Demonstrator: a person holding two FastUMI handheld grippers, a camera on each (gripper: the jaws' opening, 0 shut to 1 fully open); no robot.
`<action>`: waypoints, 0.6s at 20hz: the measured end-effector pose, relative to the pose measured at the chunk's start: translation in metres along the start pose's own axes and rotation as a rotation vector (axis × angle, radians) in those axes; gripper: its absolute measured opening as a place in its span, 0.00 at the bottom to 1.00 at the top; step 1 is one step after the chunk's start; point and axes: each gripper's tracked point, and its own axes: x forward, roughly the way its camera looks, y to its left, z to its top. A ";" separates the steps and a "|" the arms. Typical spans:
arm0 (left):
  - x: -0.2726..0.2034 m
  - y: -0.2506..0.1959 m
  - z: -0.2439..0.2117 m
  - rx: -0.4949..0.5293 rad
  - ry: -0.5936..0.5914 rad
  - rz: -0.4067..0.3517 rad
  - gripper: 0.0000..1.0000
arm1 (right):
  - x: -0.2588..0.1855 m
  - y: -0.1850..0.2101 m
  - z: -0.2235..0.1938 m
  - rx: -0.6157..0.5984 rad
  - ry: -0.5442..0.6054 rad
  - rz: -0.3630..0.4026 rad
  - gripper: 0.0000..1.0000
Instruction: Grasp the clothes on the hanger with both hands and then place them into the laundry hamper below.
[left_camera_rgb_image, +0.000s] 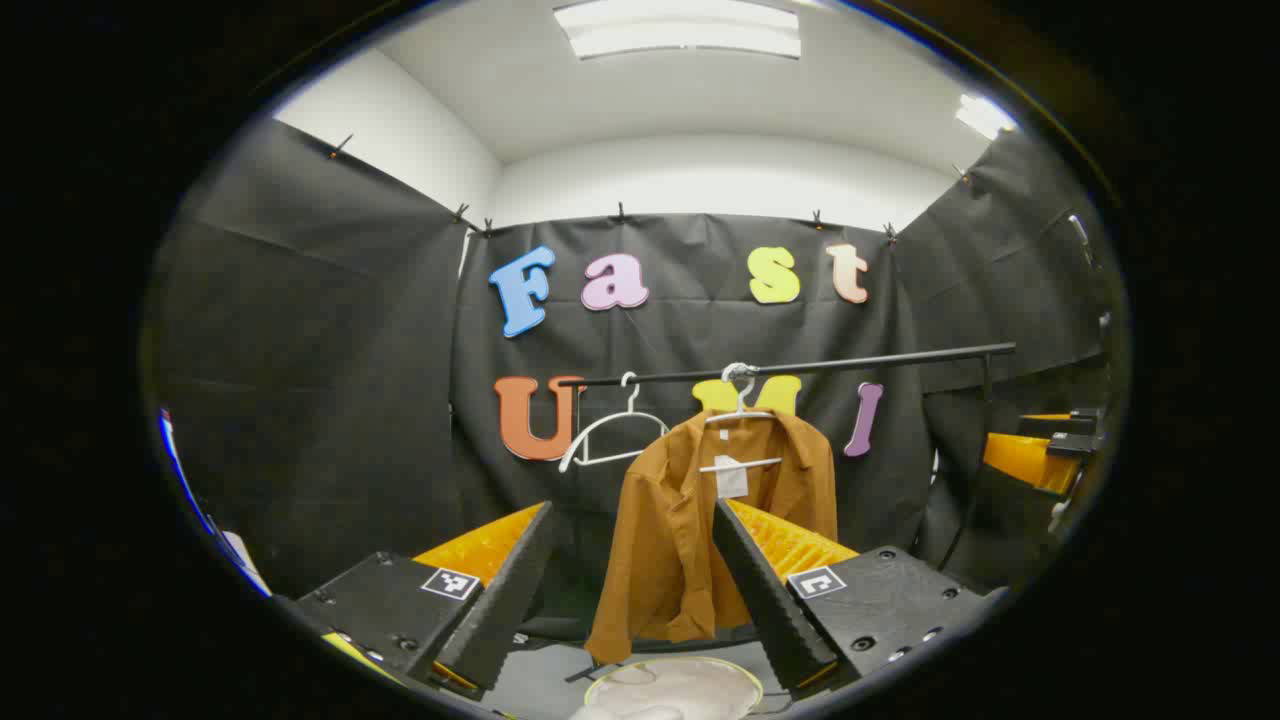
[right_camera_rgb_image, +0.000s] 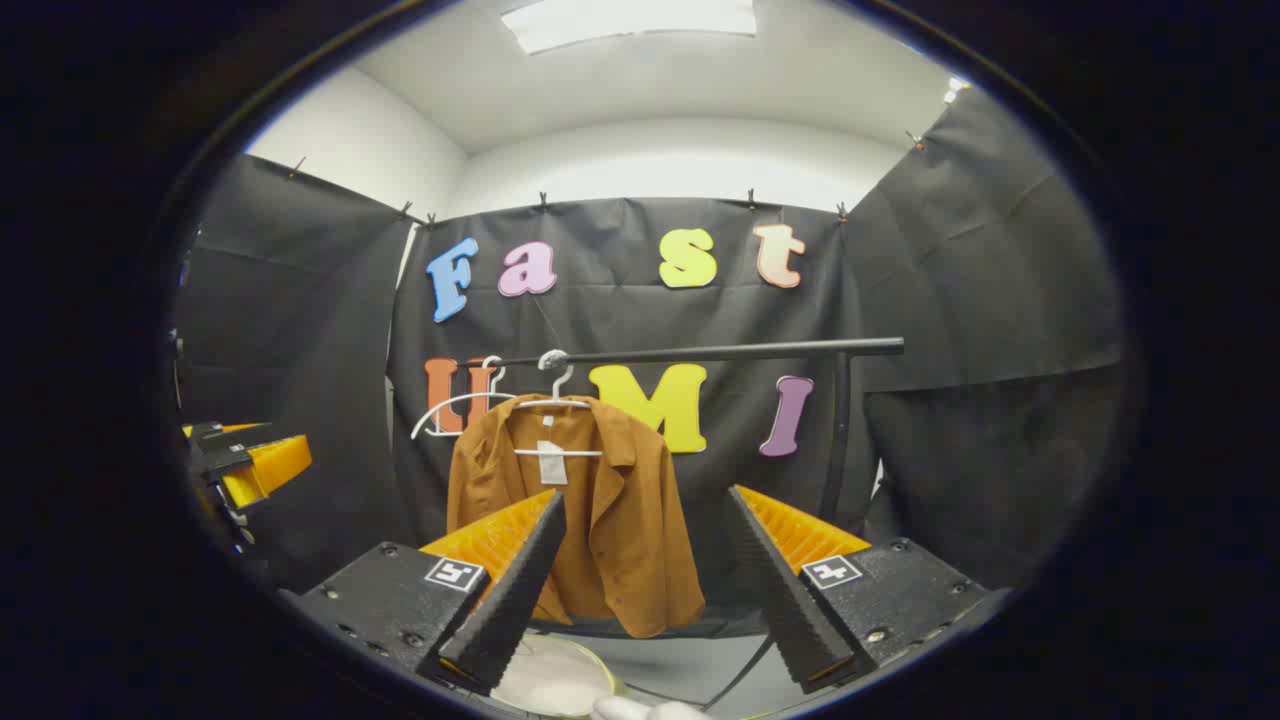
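A brown shirt (left_camera_rgb_image: 700, 520) is hung on a white hanger (left_camera_rgb_image: 740, 412) from a black rail (left_camera_rgb_image: 800, 365) set against the booth's back wall. A second white hanger (left_camera_rgb_image: 612, 432), bare, is hooked on the same rail just beside the shirt, toward the rail's left end. The shirt's hem is seen hanging above a round laundry hamper (left_camera_rgb_image: 672, 688) with a pale rim; pale cloth is seen lying inside the hamper.

Left gripper view: the left gripper (left_camera_rgb_image: 630, 590) is held released, jaws spread wide, nothing between them. The shirt is framed in the gap, well apart from both fingers. At the right edge, the right gripper (left_camera_rgb_image: 1040, 450) is partly seen. The rail's right end and its upright post are caught here.

Right gripper view: the right gripper (right_camera_rgb_image: 650, 580) is likewise released, jaws wide, nothing grasped. The shirt (right_camera_rgb_image: 590, 510) is seen left of centre, partly behind the left finger (right_camera_rgb_image: 505, 600) but apart from it. The rail (right_camera_rgb_image: 700, 352) and post are plainer here. The hamper (right_camera_rgb_image: 555, 675) is glimpsed at the bottom edge. The left gripper (right_camera_rgb_image: 245, 460) is caught at the left edge.
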 end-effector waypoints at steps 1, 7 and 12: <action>0.000 0.000 0.000 -0.004 0.005 0.002 1.00 | 0.000 0.000 0.000 -0.006 0.000 0.003 1.00; 0.002 -0.005 -0.005 0.008 0.029 -0.003 1.00 | 0.003 0.000 -0.003 -0.007 0.005 0.001 1.00; 0.004 -0.008 -0.008 0.016 0.036 -0.010 1.00 | 0.004 0.000 -0.007 -0.010 0.013 -0.010 1.00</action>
